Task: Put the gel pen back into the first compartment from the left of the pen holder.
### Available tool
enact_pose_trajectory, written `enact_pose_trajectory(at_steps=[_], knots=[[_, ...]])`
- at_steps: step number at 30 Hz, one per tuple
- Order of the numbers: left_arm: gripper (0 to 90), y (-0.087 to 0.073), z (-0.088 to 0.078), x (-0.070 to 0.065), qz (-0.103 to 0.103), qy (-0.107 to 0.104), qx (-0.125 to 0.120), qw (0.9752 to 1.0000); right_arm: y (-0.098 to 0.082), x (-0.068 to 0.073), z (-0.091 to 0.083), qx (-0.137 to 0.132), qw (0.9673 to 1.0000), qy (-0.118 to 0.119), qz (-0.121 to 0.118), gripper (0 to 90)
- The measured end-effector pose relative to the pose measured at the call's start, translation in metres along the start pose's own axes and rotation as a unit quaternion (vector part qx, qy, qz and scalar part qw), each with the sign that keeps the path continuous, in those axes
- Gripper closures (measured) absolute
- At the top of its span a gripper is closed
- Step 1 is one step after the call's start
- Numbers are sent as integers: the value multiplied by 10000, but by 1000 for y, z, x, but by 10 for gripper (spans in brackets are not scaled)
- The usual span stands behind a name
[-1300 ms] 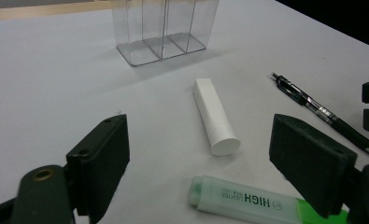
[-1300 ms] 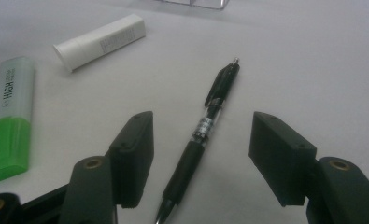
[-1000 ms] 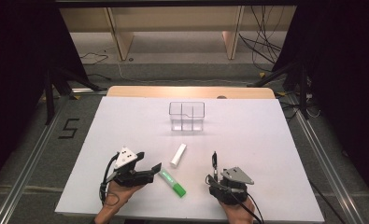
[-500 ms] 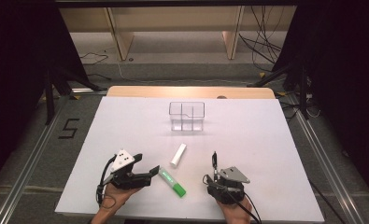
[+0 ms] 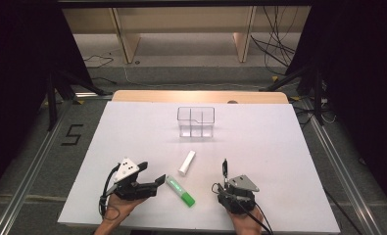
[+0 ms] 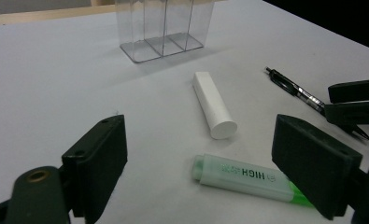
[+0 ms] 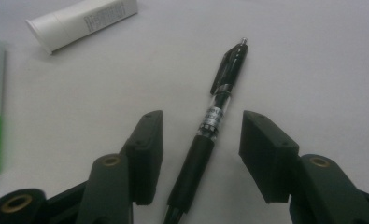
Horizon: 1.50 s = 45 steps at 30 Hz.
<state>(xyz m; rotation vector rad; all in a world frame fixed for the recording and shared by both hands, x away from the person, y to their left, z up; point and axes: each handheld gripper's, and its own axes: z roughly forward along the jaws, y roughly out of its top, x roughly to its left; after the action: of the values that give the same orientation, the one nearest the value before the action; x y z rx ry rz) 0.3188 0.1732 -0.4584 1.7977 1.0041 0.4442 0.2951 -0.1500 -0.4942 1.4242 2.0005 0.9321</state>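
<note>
Right gripper jaws narrowing around the black pen since earlier, pads not yet touching it, left gripper unmoved, spread wide, green highlighter lying between its jaws

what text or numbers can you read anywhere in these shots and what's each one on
"HIGH": printed on the barrel of the green highlighter, seen upside down in the left gripper view.
"5": a black numeral marked on the floor left of the table.
Small print on the white tube: too blurred to read.
Label band on the black pen: too small to read.
</note>
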Motion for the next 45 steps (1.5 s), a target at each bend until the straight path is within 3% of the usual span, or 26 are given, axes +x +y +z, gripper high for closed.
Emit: enact_pose_trajectory(at_steps=[18,45], knots=[[181,0,-3,-4,57,-29,-26,10000,-4,2,2,49,9997,-221,67,609],[181,0,-2,-6,107,-35,-11,9999,-6,10,2,27,9994,-321,93,708]])
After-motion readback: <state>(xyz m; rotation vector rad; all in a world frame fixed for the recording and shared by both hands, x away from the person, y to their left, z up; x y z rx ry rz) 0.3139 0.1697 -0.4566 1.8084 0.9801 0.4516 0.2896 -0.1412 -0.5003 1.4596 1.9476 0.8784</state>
